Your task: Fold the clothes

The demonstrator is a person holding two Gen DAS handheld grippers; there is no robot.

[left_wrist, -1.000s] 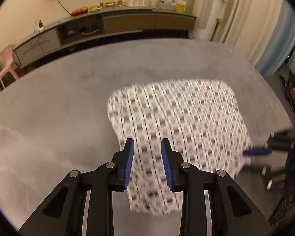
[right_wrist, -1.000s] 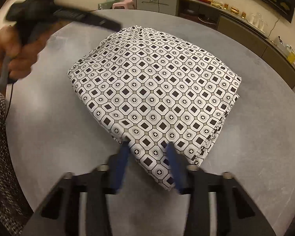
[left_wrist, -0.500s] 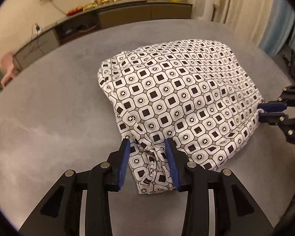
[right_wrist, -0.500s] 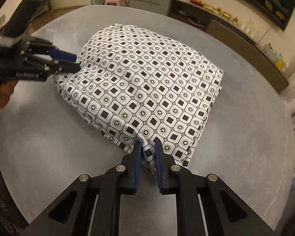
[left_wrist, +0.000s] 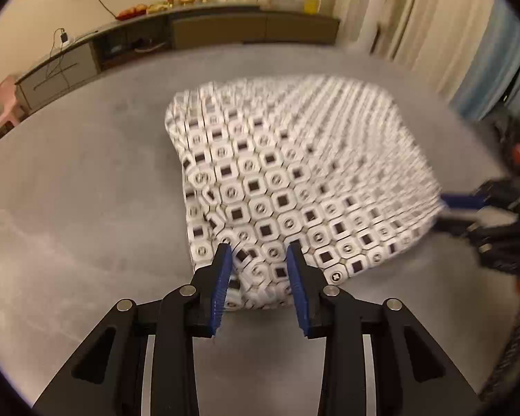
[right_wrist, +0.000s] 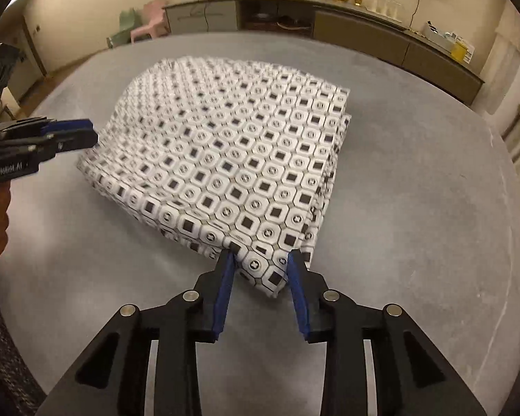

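A folded white garment with a black square-and-octagon print (left_wrist: 287,180) lies on the round grey table (left_wrist: 86,208); it also shows in the right wrist view (right_wrist: 232,159). My left gripper (left_wrist: 260,260) is open, its jaws on either side of the bunched near corner. My right gripper (right_wrist: 260,263) is open, its jaws on either side of the opposite corner. Each gripper shows in the other's view: the right one (left_wrist: 468,204) at the cloth's right edge, the left one (right_wrist: 72,135) at its left edge.
A long low cabinet (right_wrist: 329,24) with small items runs along the far wall. Pink and green plastic chairs (right_wrist: 145,24) stand beyond the table. Curtains (left_wrist: 450,27) hang at the right in the left wrist view. The table edge (right_wrist: 502,159) curves around the cloth.
My right gripper was shut on the cloth corner half a second ago and has opened. The left gripper's jaws stand wider around the bunched corner. The cloth has settled flatter.
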